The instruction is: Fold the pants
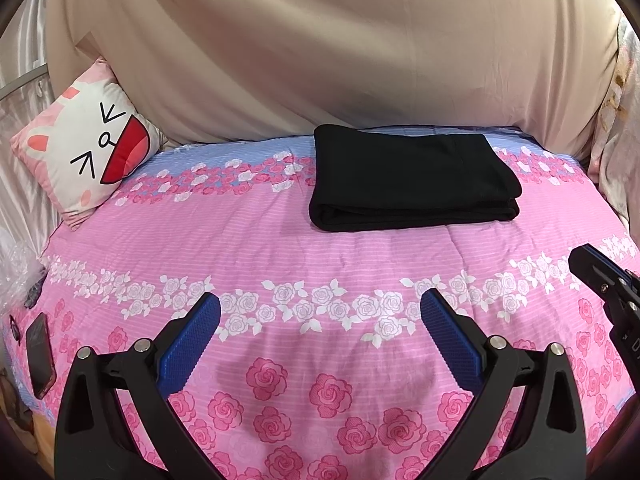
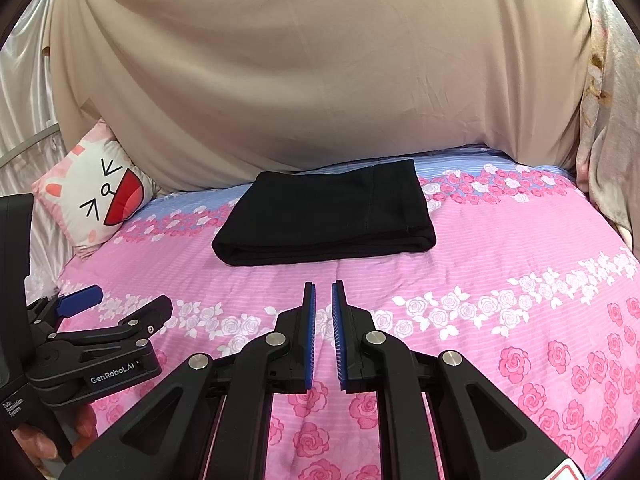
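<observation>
Up front in the left wrist view, the left gripper [image 1: 320, 316] hangs over the rose-print bedspread [image 1: 280, 248] with its blue pads spread wide and nothing between them. The black pants [image 1: 412, 178] lie folded in a neat rectangle farther back, near the beige sheet [image 1: 320, 40]; a cartoon pillow [image 1: 86, 152] leans at the left. From the right wrist view, the right gripper [image 2: 323, 292] holds its jaws to a narrow slit, empty, well short of the folded pants [image 2: 328, 214]

Folded black pants [image 1: 414, 178] lie beyond the wide-spread left gripper [image 1: 320, 328].
</observation>
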{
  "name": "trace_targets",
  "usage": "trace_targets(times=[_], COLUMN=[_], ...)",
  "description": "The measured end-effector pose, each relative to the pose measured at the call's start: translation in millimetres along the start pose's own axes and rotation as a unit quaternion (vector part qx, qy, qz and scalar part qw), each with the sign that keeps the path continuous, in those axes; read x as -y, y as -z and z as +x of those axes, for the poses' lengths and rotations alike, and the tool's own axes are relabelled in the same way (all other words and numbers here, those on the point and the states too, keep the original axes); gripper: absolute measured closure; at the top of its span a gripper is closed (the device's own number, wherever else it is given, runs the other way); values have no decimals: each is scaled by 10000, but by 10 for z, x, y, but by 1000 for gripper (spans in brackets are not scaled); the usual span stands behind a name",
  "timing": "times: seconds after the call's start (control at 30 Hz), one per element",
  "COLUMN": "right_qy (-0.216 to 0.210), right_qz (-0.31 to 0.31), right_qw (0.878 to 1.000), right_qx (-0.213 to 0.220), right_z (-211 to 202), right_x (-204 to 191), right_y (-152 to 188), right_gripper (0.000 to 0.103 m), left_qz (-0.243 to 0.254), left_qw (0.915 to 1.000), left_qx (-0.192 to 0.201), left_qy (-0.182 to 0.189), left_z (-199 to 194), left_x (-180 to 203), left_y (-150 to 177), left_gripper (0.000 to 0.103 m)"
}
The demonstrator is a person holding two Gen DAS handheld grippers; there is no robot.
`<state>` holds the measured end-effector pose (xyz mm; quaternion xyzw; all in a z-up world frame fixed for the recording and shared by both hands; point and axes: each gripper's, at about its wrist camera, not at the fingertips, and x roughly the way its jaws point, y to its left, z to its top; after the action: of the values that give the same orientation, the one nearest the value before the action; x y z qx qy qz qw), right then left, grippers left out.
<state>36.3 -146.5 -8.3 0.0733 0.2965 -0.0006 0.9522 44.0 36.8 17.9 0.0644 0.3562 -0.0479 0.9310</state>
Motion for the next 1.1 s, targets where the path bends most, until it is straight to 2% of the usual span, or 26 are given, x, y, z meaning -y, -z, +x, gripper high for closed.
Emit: trace_targets(times=[0.47,0.8,1.1], right_qy=[-10,-7,17], right_qz=[-12,-29,-34], right_qw=[10000,10000,10000], right_qx=[-21,-28,-53], right_z=[12,26,33], right_x=[25,68,92], right_y=[17,21,18], right_gripper=[93,93,93], left_qz=[-5,-6,-242], left_qw=[10000,9999,9995], left_qx=[-27,-71,-37], left_qy=[-61,74,181], left_z=[12,32,79], left_x=[-40,-26,-49], left_y=[-1,-30,22], left_gripper=[5,5,5])
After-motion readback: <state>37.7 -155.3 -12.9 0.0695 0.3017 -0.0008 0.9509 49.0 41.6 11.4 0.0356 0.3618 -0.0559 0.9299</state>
